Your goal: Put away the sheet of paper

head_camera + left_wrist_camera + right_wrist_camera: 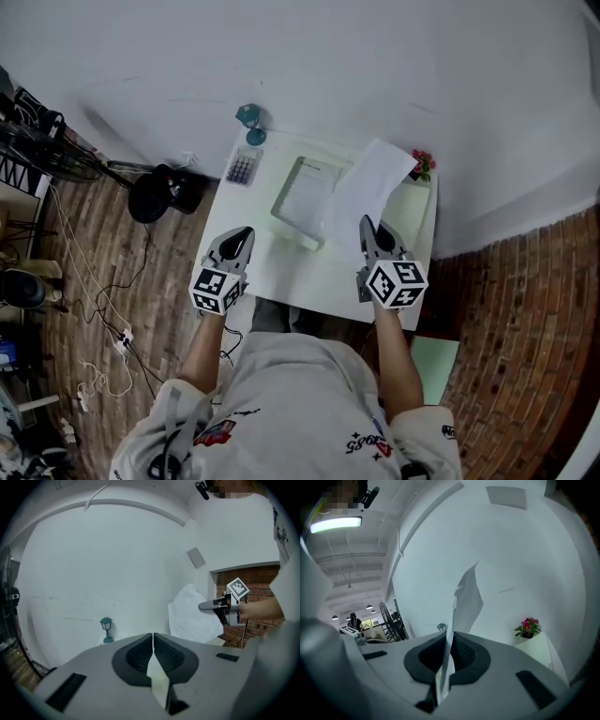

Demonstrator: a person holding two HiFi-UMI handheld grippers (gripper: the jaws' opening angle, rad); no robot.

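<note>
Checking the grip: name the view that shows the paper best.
Left gripper view: the paper shows broadside, held by the right gripper. The head view shows it smaller, from above; the right gripper view shows it edge-on.

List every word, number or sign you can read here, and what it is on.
Nothing can be read.
Shirt: print upside down, too small.
Calculator: keys too small.
Tray: marks on paper inside, blurred.
Sheet of paper: no print visible.
Left tool, right tool: square markers only, no letters.
</note>
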